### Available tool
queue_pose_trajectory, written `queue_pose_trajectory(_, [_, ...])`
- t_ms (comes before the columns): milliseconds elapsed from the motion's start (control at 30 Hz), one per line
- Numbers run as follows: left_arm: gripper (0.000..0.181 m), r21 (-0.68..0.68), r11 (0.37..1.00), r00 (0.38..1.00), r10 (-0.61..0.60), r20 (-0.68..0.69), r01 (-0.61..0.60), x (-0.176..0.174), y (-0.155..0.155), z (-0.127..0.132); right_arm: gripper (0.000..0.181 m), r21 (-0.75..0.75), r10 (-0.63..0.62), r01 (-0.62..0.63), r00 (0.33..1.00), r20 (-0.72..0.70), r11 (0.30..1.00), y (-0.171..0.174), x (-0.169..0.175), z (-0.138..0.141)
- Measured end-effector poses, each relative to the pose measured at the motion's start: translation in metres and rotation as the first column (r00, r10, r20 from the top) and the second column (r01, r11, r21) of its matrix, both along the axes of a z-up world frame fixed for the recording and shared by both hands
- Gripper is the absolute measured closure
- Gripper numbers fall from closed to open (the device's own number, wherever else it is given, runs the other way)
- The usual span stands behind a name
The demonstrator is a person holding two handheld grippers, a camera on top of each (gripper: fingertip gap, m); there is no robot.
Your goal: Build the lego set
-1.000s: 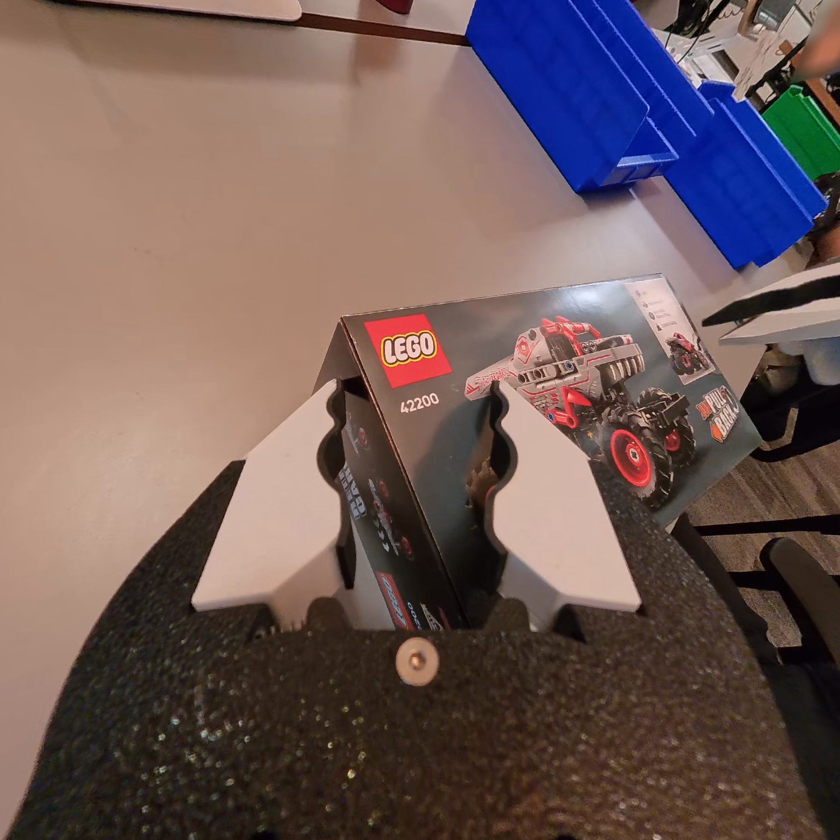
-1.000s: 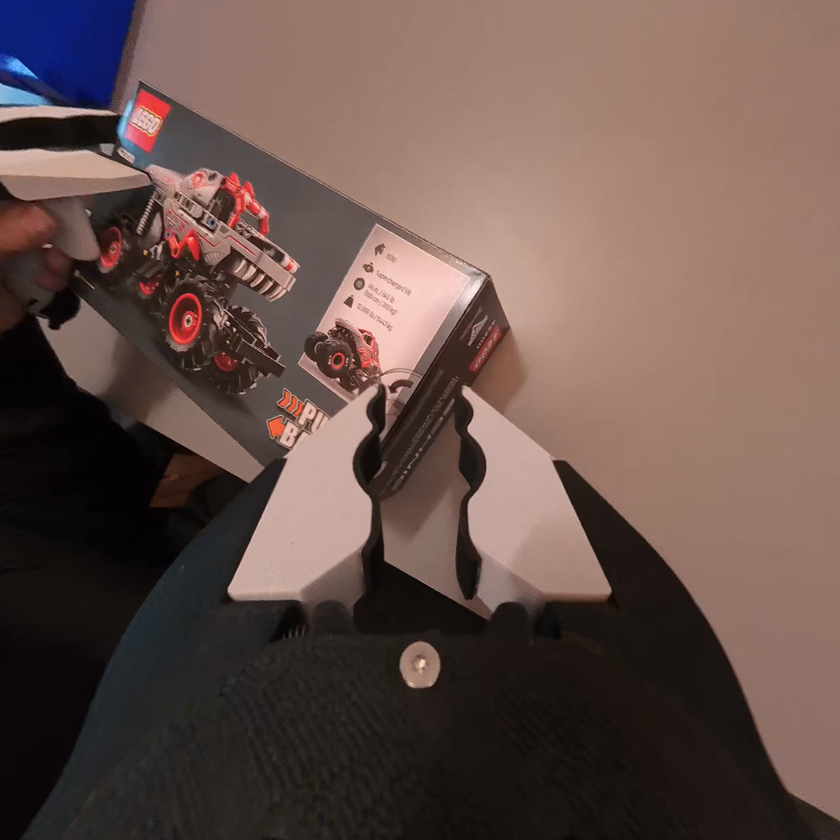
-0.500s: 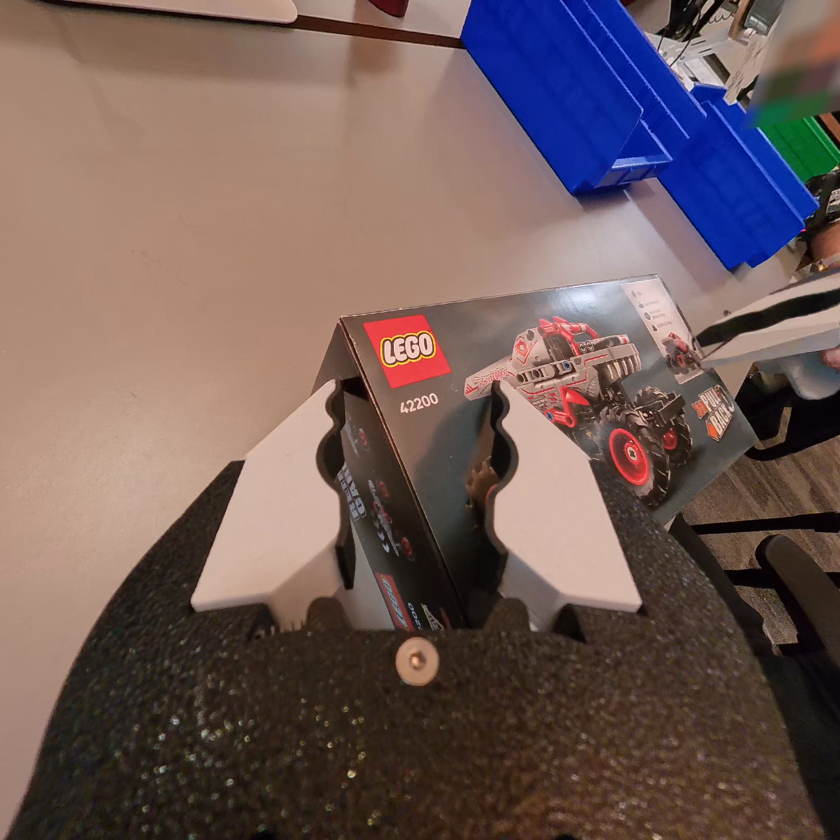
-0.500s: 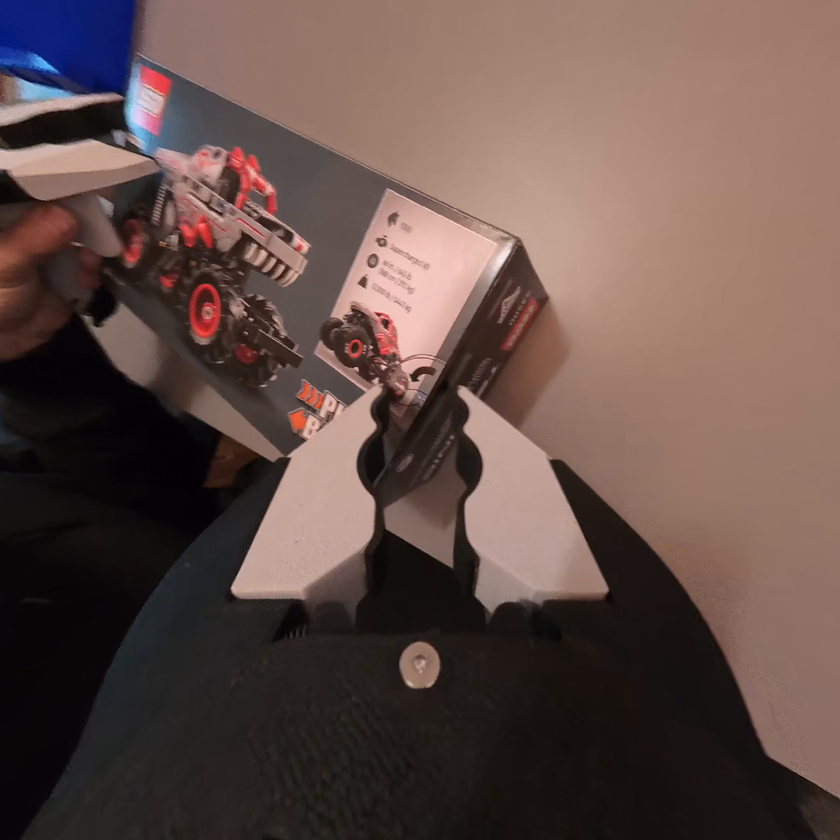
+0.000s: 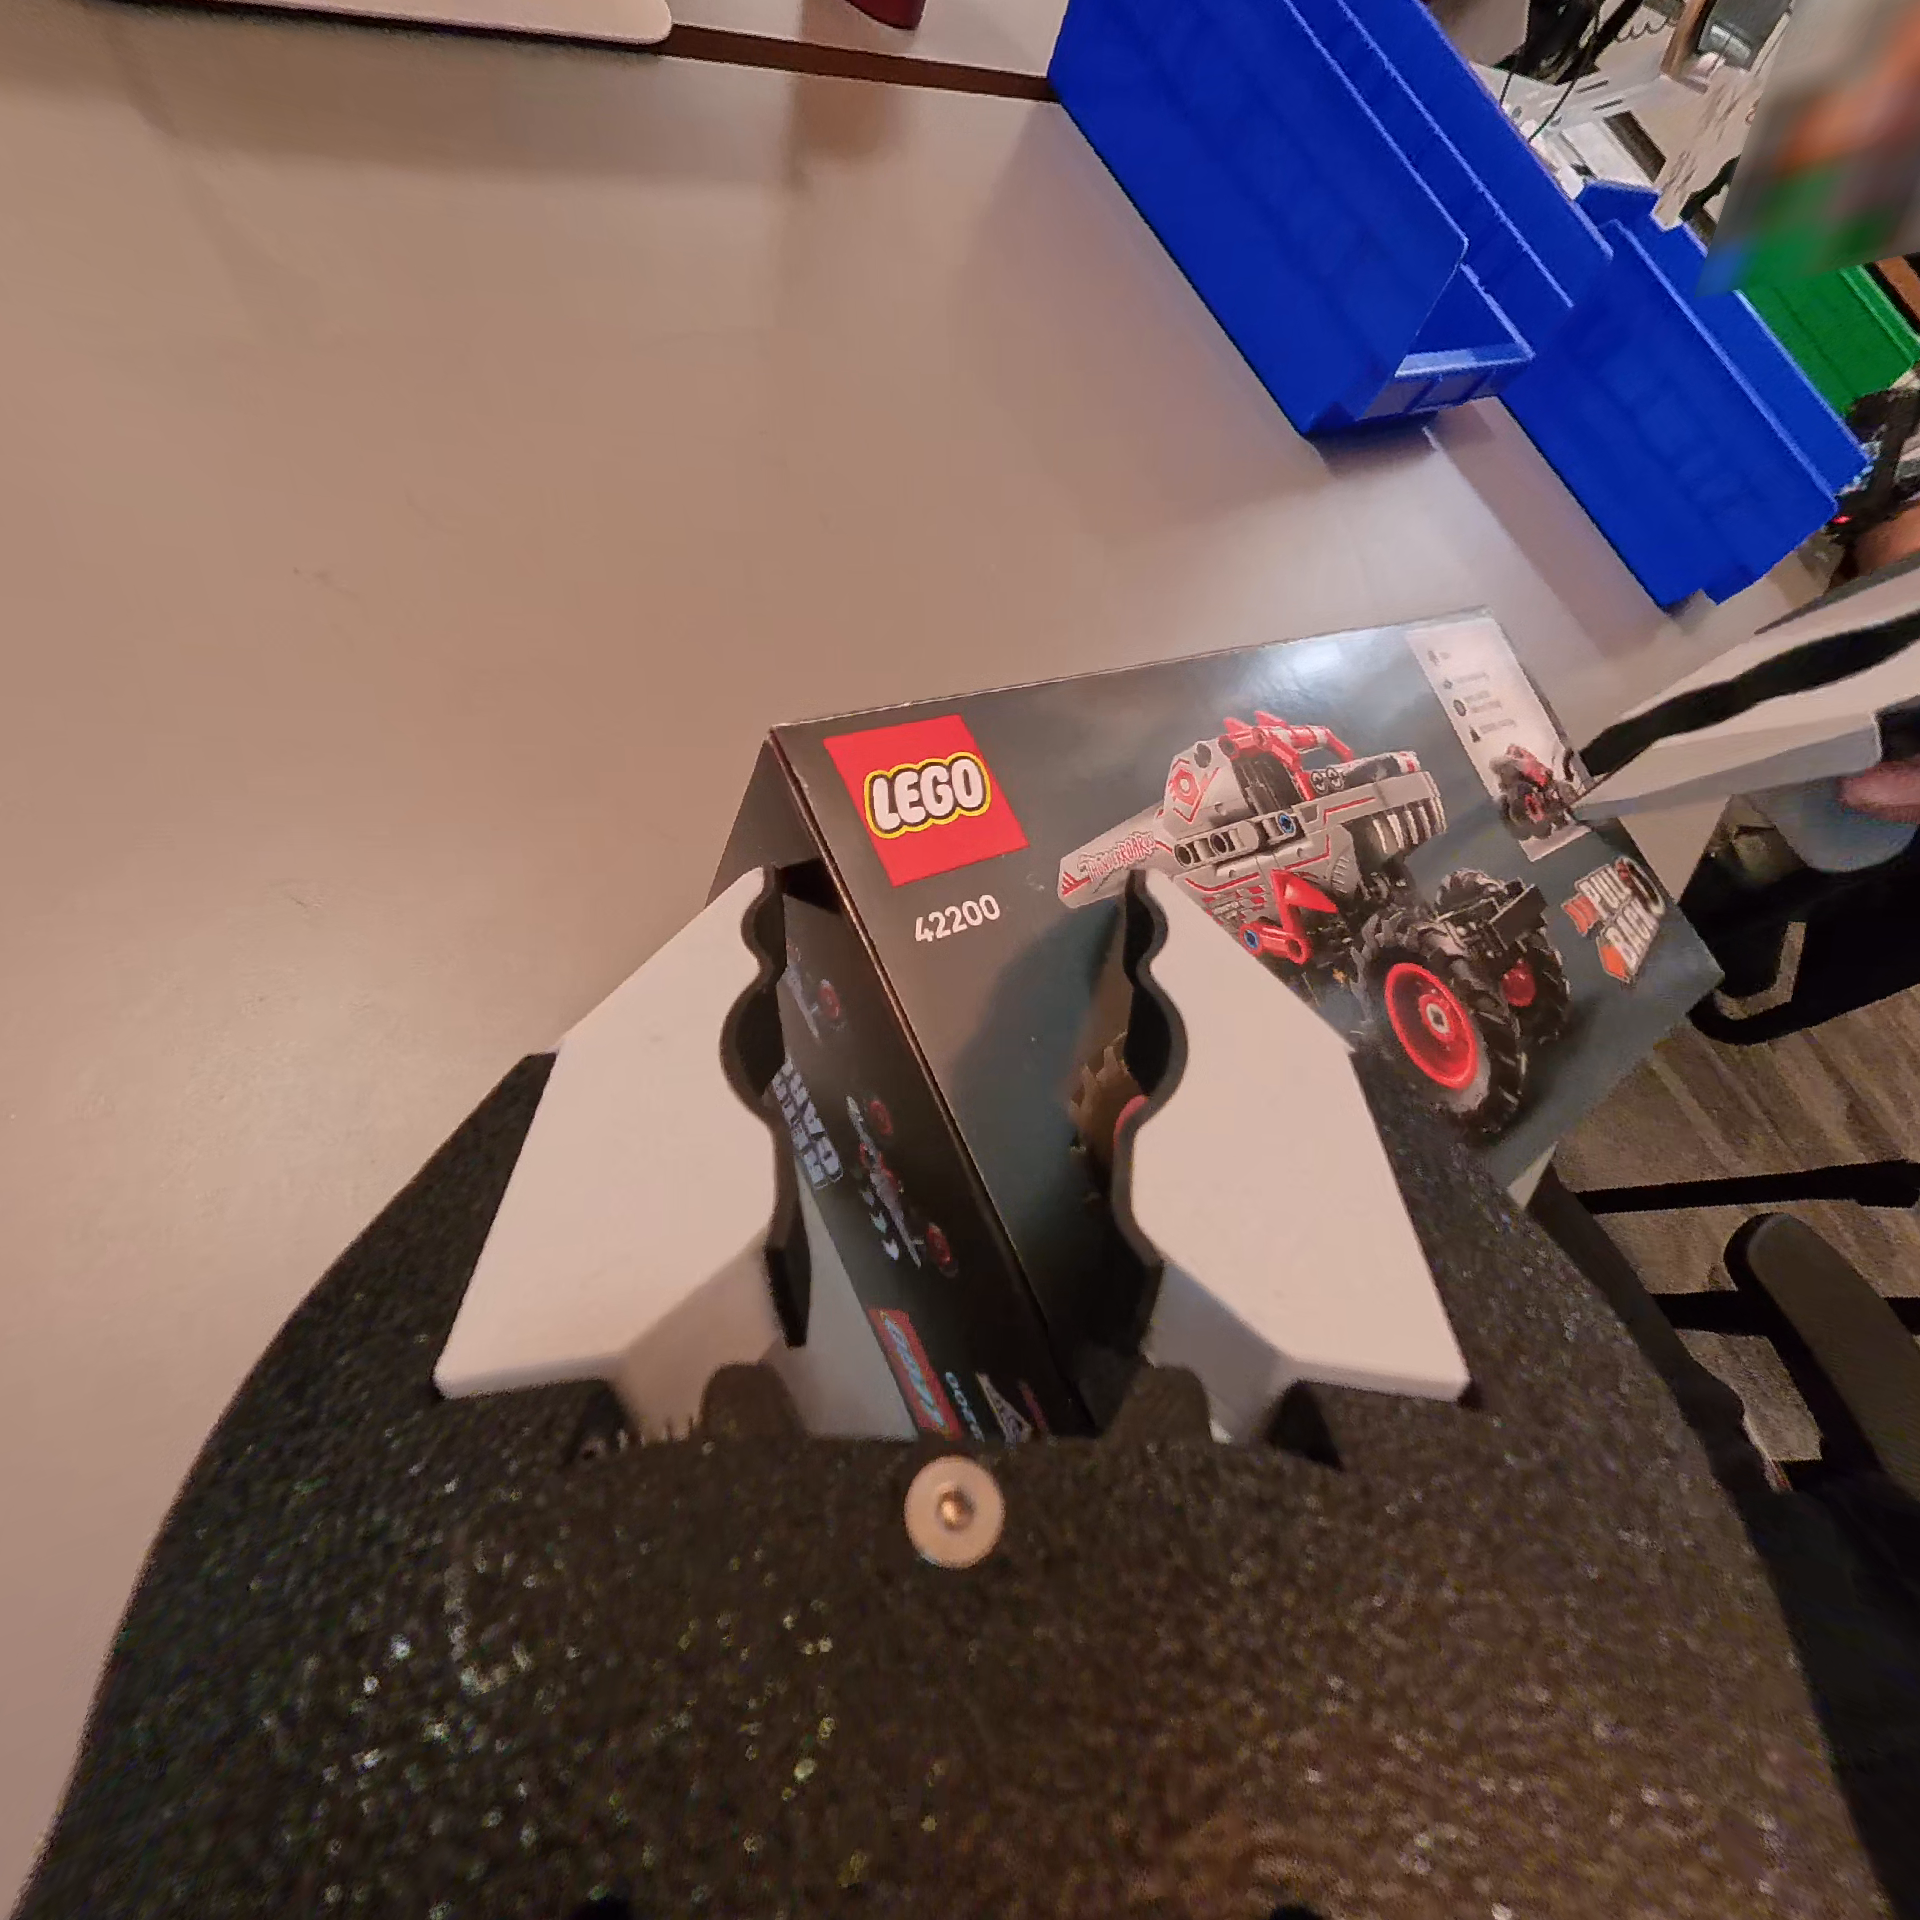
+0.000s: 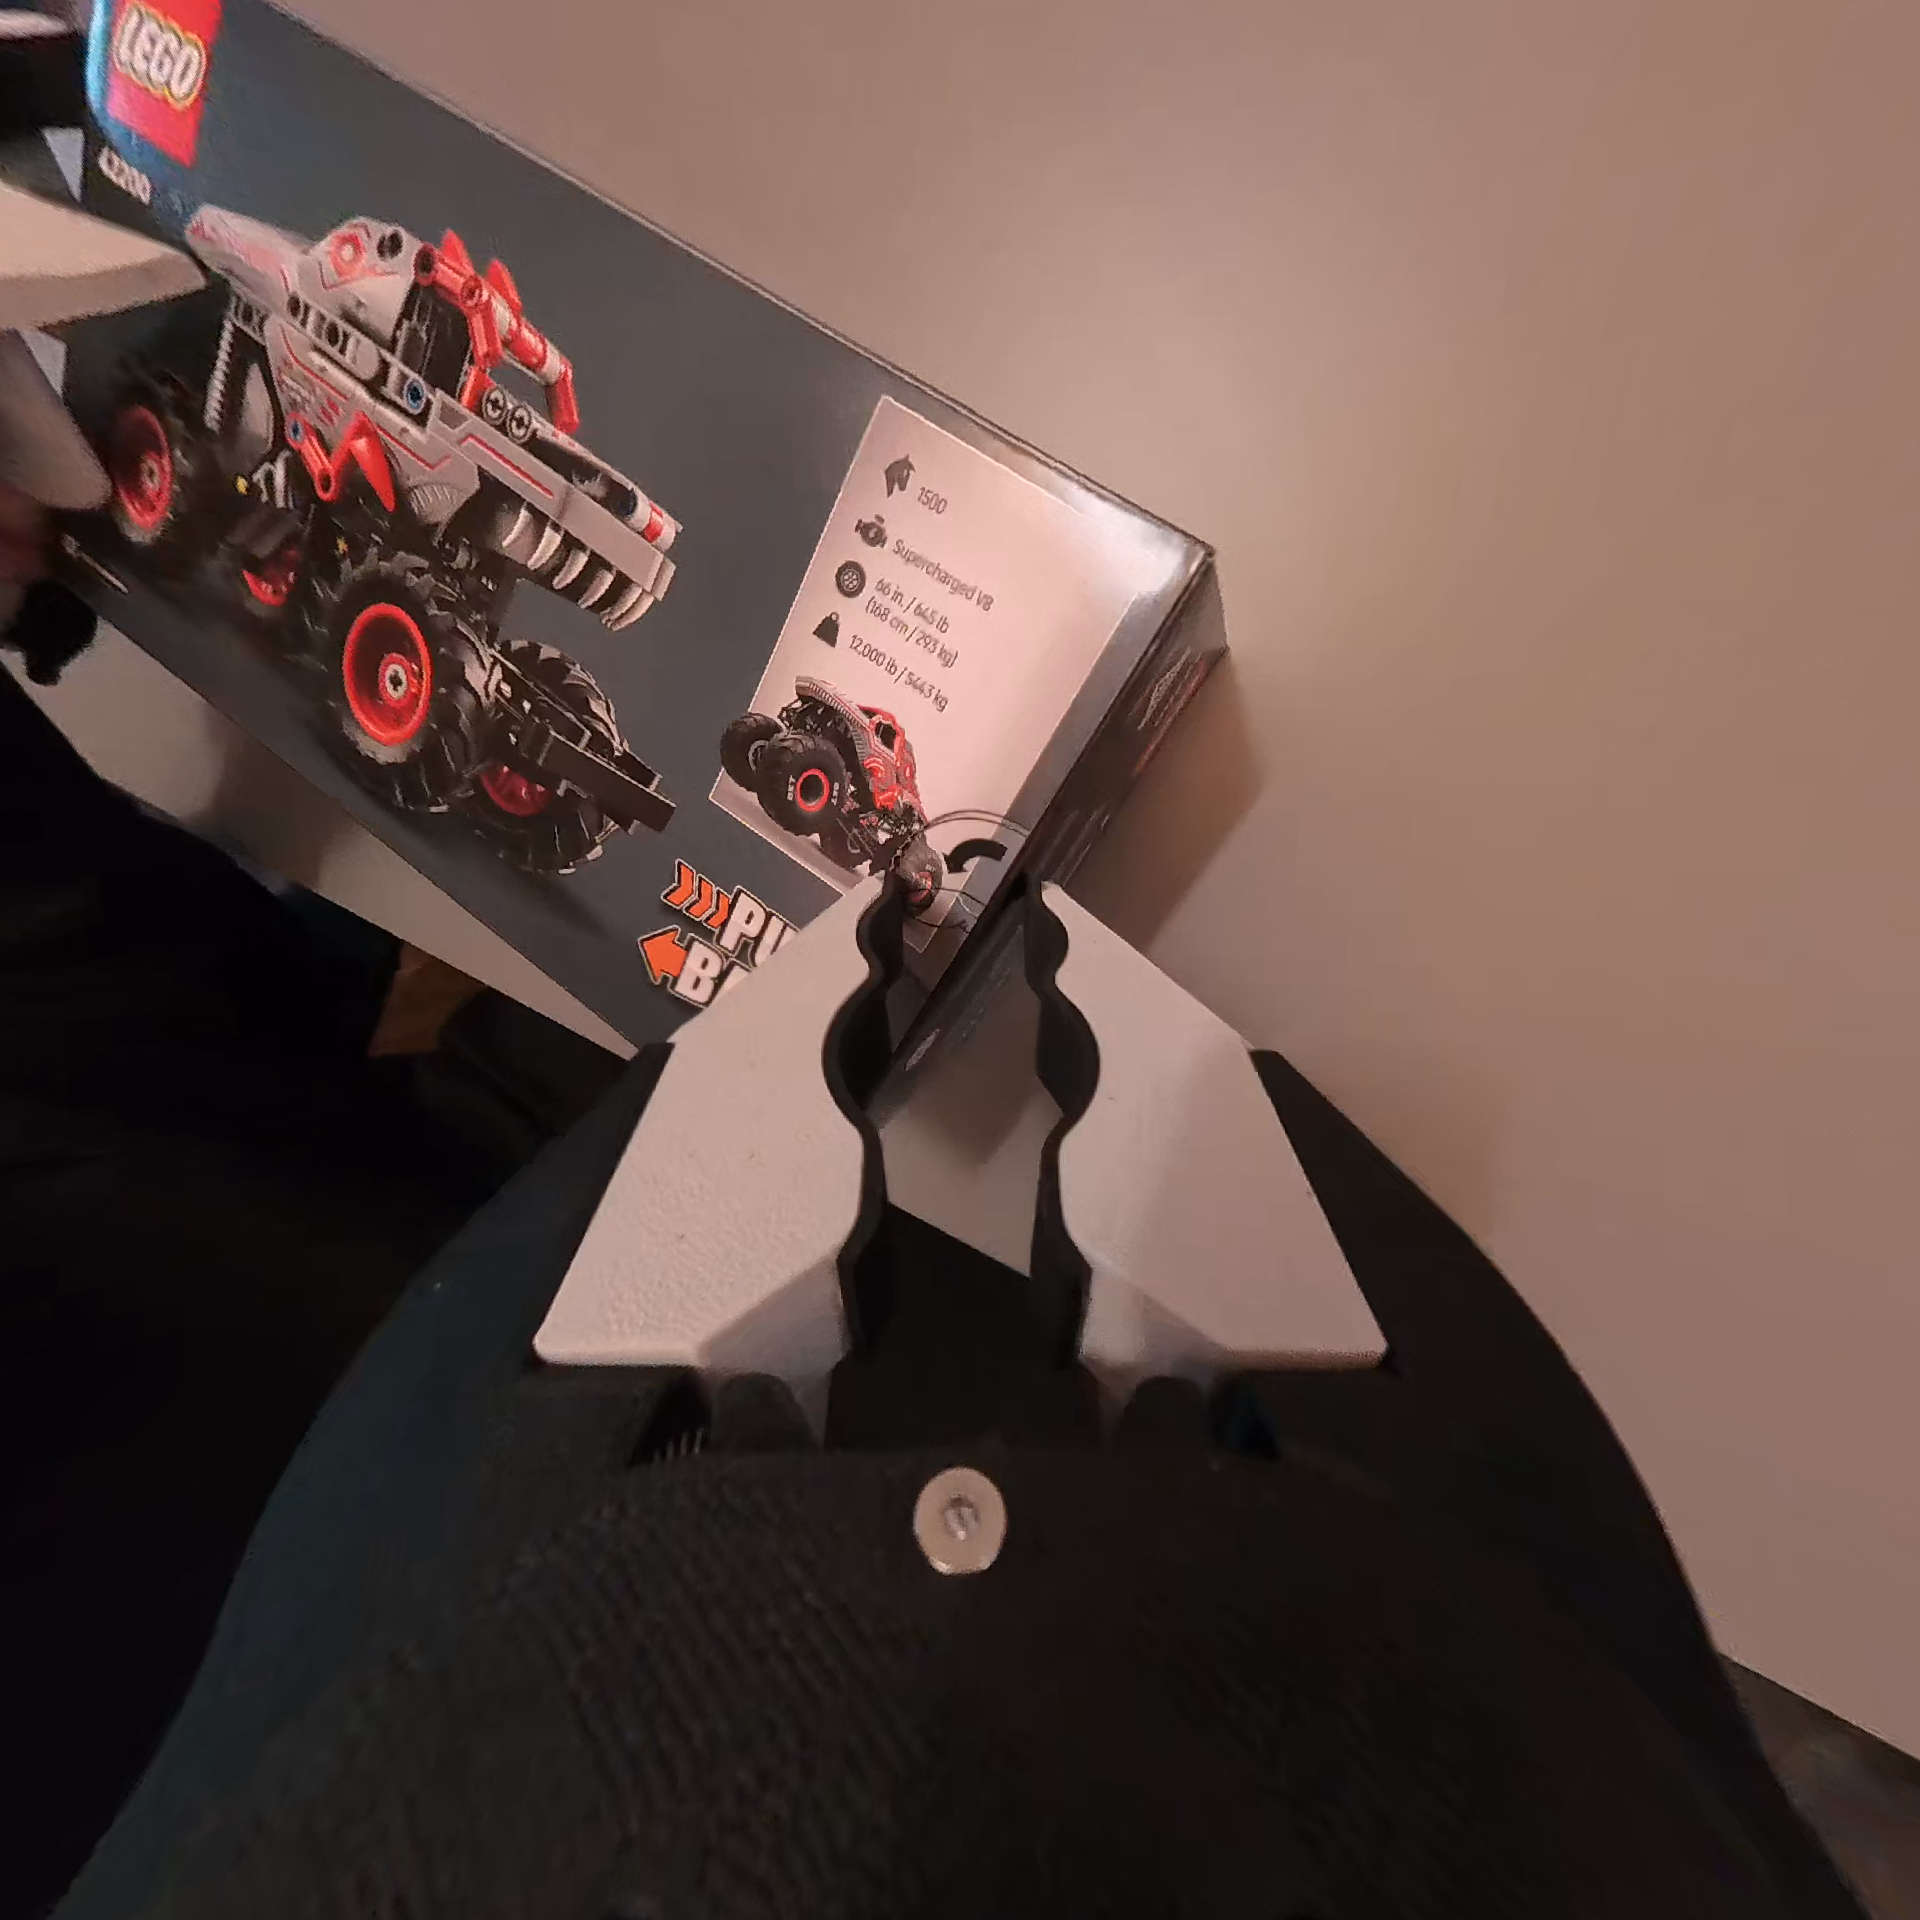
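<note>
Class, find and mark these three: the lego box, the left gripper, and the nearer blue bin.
lego box (image 5: 1195, 997): left wrist view, on its printed front face.
left gripper (image 5: 940, 894): left wrist view, midway between its fingertips.
blue bin (image 5: 1278, 197): left wrist view, on its long side wall.

Beige-grey table top (image 5: 436, 499) fills most of the left wrist view; matte, soft shadows. Far right: blue plastic bins (image 5: 1351, 197) in a row on the table, green bin (image 5: 1849, 332) beyond them. Near right, past the table edge: wood-pattern floor (image 5: 1756, 1122) and a dark chair (image 5: 1829, 1340).
</note>
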State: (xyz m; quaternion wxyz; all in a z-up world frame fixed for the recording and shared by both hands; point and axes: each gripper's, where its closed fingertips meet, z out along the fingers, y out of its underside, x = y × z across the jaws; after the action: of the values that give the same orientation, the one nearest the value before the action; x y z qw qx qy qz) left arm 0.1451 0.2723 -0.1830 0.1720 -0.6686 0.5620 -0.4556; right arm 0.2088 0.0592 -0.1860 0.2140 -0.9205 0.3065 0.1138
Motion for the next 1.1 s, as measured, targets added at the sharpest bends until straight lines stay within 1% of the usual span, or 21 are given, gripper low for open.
queue_pose_trajectory(33, [0.118, 0.001, 1.000, 1.000, 0.000, 0.000, 0.000, 0.000, 0.000, 0.000, 0.160, 0.009, -0.013, 0.014, 1.000, -0.021, 1.000, 0.000, 0.000, 0.000])
queue_pose_trajectory(100, [0.118, -0.003, 1.000, 1.000, -0.005, 0.006, 0.005, 0.000, -0.001, 0.000, 0.160, 0.012, -0.020, 0.021, 0.999, -0.038, 1.000, -0.002, -0.002, 0.001])
queue_pose_trajectory(133, [0.118, -0.009, 1.000, 1.000, -0.009, 0.010, 0.009, 0.000, -0.002, 0.001, 0.162, -0.006, -0.015, 0.015, 0.999, -0.046, 1.000, -0.005, -0.002, 0.003])
queue_pose_trajectory(167, [0.118, -0.011, 1.000, 1.000, -0.011, 0.010, 0.011, 0.001, -0.002, 0.001, 0.172, -0.025, -0.004, 0.003, 1.000, -0.021, 1.000, -0.009, 0.001, 0.005])
queue_pose_trajectory(200, [0.118, -0.008, 1.000, 1.000, -0.012, 0.010, 0.012, 0.000, -0.002, 0.001, 0.181, -0.060, 0.009, -0.006, 0.999, 0.045, 0.998, -0.015, 0.010, 0.007])
queue_pose_trajectory(233, [0.118, -0.004, 1.000, 1.000, -0.013, 0.009, 0.013, 0.000, -0.003, 0.001, 0.181, -0.126, 0.049, -0.037, 0.994, 0.093, 0.991, -0.025, 0.014, 0.002])
queue_pose_trajectory(267, [0.118, 0.000, 1.000, 1.000, -0.012, 0.008, 0.012, 0.000, -0.002, 0.001, 0.181, -0.109, 0.082, -0.082, 0.997, 0.000, 0.991, -0.022, -0.004, -0.006])
queue_pose_trajectory(300, [0.118, 0.002, 1.000, 1.000, -0.007, 0.008, 0.007, 0.000, -0.001, 0.001, 0.181, -0.125, 0.058, -0.069, 0.994, -0.089, 0.990, -0.024, -0.017, -0.015])
queue_pose_trajectory(333, [0.118, 0.001, 1.000, 1.000, -0.005, 0.011, 0.005, 0.000, 0.001, 0.001, 0.181, -0.115, 0.074, -0.086, 0.991, -0.109, 0.990, -0.024, -0.022, -0.016])
queue_pose_trajectory(367, [0.119, -0.007, 1.000, 1.000, -0.007, 0.014, 0.007, -0.001, 0.002, 0.001, 0.181, -0.089, 0.070, -0.077, 0.994, -0.079, 0.993, -0.021, -0.019, -0.012])
queue_pose_trajectory(433, [0.119, -0.021, 1.000, 1.000, -0.011, 0.021, 0.012, 0.000, 0.002, 0.002, 0.181, -0.007, 0.022, -0.022, 0.999, -0.025, 1.000, -0.015, -0.008, 0.006])
queue_pose_trajectory(500, [0.119, -0.016, 1.000, 1.000, -0.017, 0.023, 0.018, 0.000, 0.001, 0.002, 0.181, 0.118, -0.028, 0.034, 0.998, -0.055, 0.992, -0.004, -0.009, 0.026])
queue_pose_trajectory(533, [0.119, -0.014, 1.000, 1.000, -0.020, 0.022, 0.020, 0.000, 0.001, 0.002, 0.181, 0.135, -0.041, 0.051, 0.996, -0.074, 0.990, -0.004, -0.011, 0.027])
queue_pose_trajectory(600, [0.119, -0.015, 1.000, 0.999, -0.026, 0.023, 0.026, 0.000, -0.001, 0.002, 0.181, 0.079, -0.011, 0.019, 0.995, -0.100, 0.997, -0.009, -0.022, 0.014])
queue_pose_trajectory(667, [0.119, -0.022, 0.999, 0.999, -0.029, 0.025, 0.029, 0.001, -0.001, 0.002, 0.181, 0.119, -0.006, 0.021, 0.992, -0.129, 0.993, 0.001, -0.027, 0.011])
queue_pose_trajectory(700, [0.119, -0.025, 0.999, 0.999, -0.028, 0.025, 0.029, 0.001, -0.001, 0.002, 0.181, 0.115, 0.010, 0.005, 0.992, -0.124, 0.993, 0.004, -0.028, 0.008])
queue_pose_trajectory(767, [0.118, -0.020, 0.999, 0.999, -0.026, 0.021, 0.027, -0.001, 0.001, 0.002, 0.181, 0.112, 0.044, -0.036, 0.996, -0.076, 0.993, 0.008, -0.022, 0.008])
queue_pose_trajectory(867, [0.114, -0.007, 1.000, 1.000, -0.020, 0.020, 0.020, -0.003, 0.006, 0.002, 0.181, 0.152, 0.043, -0.030, 0.996, -0.078, 0.988, 0.017, -0.010, 0.007])
queue_pose_trajectory(933, [0.112, -0.001, 1.000, 0.999, -0.030, 0.034, 0.030, -0.004, 0.009, 0.002, 0.181, 0.171, 0.057, -0.047, 0.997, -0.054, 0.984, 0.026, 0.002, 0.007])
queue_pose_trajectory(1033, [0.102, -0.012, 0.996, 0.992, -0.091, 0.092, 0.093, -0.006, 0.012, 0.004, 0.181, 0.180, 0.086, -0.087, 0.996, 0.010, 0.980, 0.041, 0.023, 0.007])
queue_pose_trajectory(1100, [0.092, -0.027, 0.988, 0.978, -0.145, 0.147, 0.150, -0.008, 0.013, 0.007, 0.181, 0.172, 0.105, -0.110, 0.994, 0.034, 0.979, 0.048, 0.032, 0.008])
